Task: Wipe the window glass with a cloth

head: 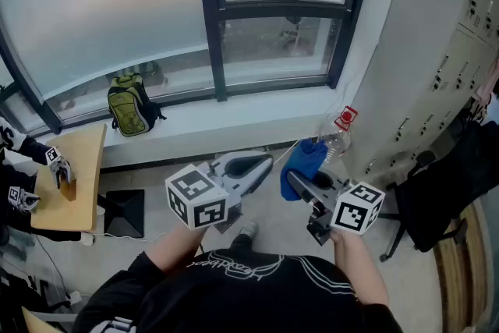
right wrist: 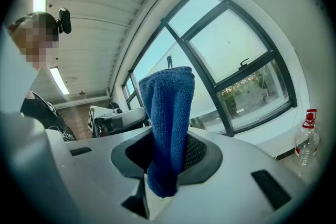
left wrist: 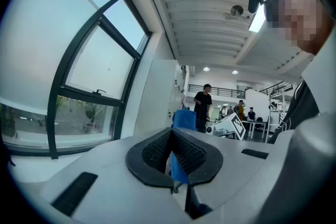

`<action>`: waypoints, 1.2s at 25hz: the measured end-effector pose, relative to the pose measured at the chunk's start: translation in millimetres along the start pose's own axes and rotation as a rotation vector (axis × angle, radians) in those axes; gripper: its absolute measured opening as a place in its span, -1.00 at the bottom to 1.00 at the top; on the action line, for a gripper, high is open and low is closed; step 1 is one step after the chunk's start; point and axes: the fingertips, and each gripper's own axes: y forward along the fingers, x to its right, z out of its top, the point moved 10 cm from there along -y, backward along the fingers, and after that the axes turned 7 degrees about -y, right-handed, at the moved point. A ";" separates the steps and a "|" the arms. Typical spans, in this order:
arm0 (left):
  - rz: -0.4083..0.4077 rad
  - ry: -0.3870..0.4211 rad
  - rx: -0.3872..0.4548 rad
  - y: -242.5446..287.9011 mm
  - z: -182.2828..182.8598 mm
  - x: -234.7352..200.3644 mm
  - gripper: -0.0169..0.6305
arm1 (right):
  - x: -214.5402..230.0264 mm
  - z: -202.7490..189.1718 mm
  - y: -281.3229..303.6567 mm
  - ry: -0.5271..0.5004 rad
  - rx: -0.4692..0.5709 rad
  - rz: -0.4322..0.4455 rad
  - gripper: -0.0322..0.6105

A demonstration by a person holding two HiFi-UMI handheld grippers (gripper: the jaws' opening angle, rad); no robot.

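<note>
My right gripper (head: 300, 183) is shut on a blue cloth (head: 302, 161), which stands up out of its jaws. In the right gripper view the cloth (right wrist: 167, 123) fills the gap between the pads of the right gripper (right wrist: 168, 152). My left gripper (head: 265, 165) points right toward the cloth, a short way from it. Its jaws (left wrist: 176, 157) are drawn together to a thin slit and hold nothing; the cloth (left wrist: 185, 118) shows beyond them. The window glass (head: 101, 4) lies ahead, past the sill, with neither gripper touching it.
A green backpack (head: 131, 104) sits on the white sill (head: 234, 121). A clear spray bottle (head: 337, 138) with a red top stands on the floor near the wall. A wooden table (head: 74, 175) is at the left, grey lockers (head: 460, 51) at the right. People (left wrist: 202, 107) stand far behind.
</note>
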 end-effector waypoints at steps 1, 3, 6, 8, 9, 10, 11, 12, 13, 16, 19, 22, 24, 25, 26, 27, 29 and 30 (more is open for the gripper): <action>0.000 0.000 0.000 0.2 0.8 -0.1 -0.93 | -0.4 0.9 -0.4 -0.003 0.001 -0.003 -0.61; 0.000 -0.002 0.001 0.3 2.0 0.6 -0.93 | -1.7 2.2 -1.6 -0.007 0.004 -0.009 -0.61; -0.008 -0.002 0.004 -0.2 2.1 7.6 -0.93 | -5.9 1.6 -6.5 -0.009 0.005 -0.014 -0.61; -0.009 0.007 0.000 -0.8 1.9 14.8 -0.93 | -10.3 1.1 -12.0 -0.013 0.000 -0.014 -0.61; -0.008 0.012 -0.002 -1.1 2.6 17.8 -0.93 | -12.6 1.7 -14.1 -0.017 -0.003 -0.013 -0.61; -0.007 0.015 -0.003 -1.6 3.8 20.2 -0.93 | -14.6 2.8 -15.4 -0.022 -0.006 -0.011 -0.61; -0.007 0.016 -0.004 -2.2 4.9 22.2 -0.93 | -16.3 3.9 -16.1 -0.025 -0.008 -0.009 -0.61; -0.005 0.017 -0.005 -2.9 5.6 23.9 -0.93 | -17.7 4.4 -16.5 -0.025 -0.008 -0.006 -0.61; -0.004 0.019 -0.008 -3.6 6.2 25.5 -0.93 | -18.5 4.6 -16.8 -0.020 -0.007 -0.001 -0.61; 0.005 0.024 -0.017 -3.6 8.8 29.7 -0.93 | -17.8 4.2 -17.6 0.002 -0.012 0.012 -0.61; 0.014 0.025 -0.026 -1.8 10.3 31.4 -0.93 | -14.4 3.4 -18.7 0.017 -0.016 0.014 -0.61; 0.018 0.046 -0.037 1.6 12.3 24.5 -0.93 | -7.5 4.2 -13.9 0.022 -0.001 0.020 -0.61; 0.022 0.043 -0.043 5.9 9.0 16.3 -0.93 | 0.7 -0.2 -11.3 0.033 -0.002 0.017 -0.61; 0.025 0.032 -0.045 9.4 6.6 11.4 -0.93 | 6.0 -2.9 -10.6 0.042 -0.003 0.013 -0.61; 0.025 0.019 -0.049 14.2 4.3 5.8 -0.93 | 12.4 -4.7 -9.9 0.052 -0.002 0.009 -0.61; 0.023 0.009 -0.055 20.0 2.5 -0.3 -0.93 | 19.9 -5.7 -8.7 0.059 0.000 0.003 -0.61; 0.018 -0.002 -0.066 32.7 -0.4 -15.3 -0.93 | 37.4 -5.9 -2.7 0.069 0.007 -0.010 -0.61; 0.017 -0.006 -0.072 38.6 -1.2 -24.6 -0.93 | 47.1 -5.6 2.3 0.074 0.012 -0.017 -0.61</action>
